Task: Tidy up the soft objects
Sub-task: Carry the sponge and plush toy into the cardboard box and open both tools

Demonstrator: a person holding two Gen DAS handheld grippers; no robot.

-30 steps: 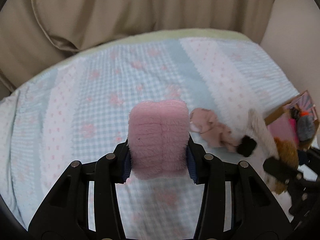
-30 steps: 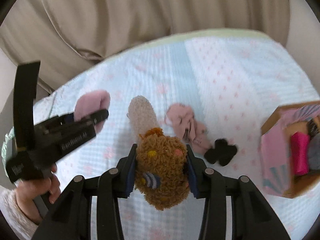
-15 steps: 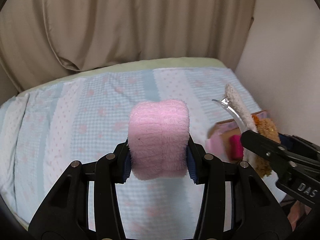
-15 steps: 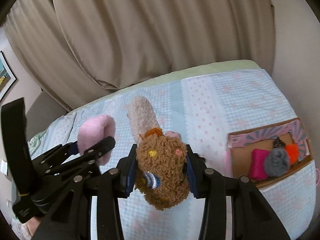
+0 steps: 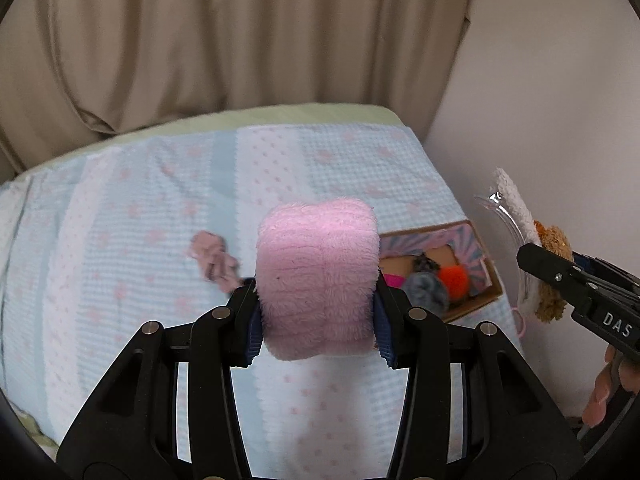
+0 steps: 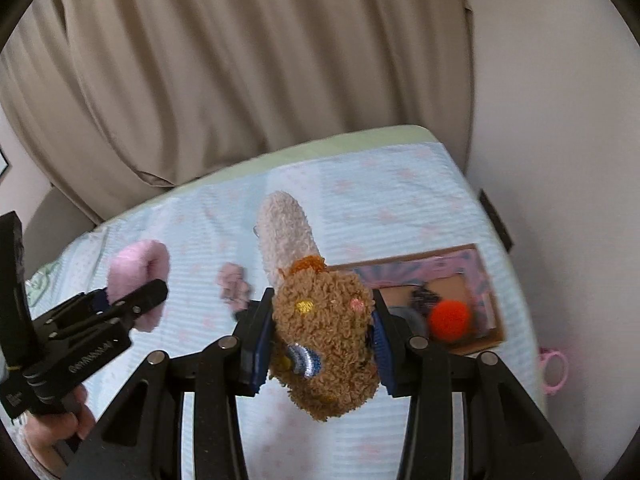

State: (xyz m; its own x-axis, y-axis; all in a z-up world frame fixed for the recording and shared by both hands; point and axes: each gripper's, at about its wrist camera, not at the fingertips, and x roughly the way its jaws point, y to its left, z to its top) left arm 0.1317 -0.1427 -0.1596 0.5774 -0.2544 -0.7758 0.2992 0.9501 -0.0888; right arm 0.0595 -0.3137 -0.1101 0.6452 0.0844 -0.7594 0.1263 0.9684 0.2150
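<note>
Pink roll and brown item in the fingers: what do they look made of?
Pink roll: plush fleece, likely synthetic; matte, fuzzy ribbed pile. Brown item: curly bouclé-like knit, matte, with embroidered coloured spots; its cream part looks like terry. Fibre cannot be told.

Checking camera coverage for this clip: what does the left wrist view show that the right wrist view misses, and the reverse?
Only the left wrist view: the clear plastic hook on the brown and cream item, and the magenta piece in the box.

Only the right wrist view: the embroidered patches on the brown plush sock and a pink ring past the bed's edge.

Both: the pink fluffy item, cardboard box, orange pompom, loose pink sock, curtain.
</note>
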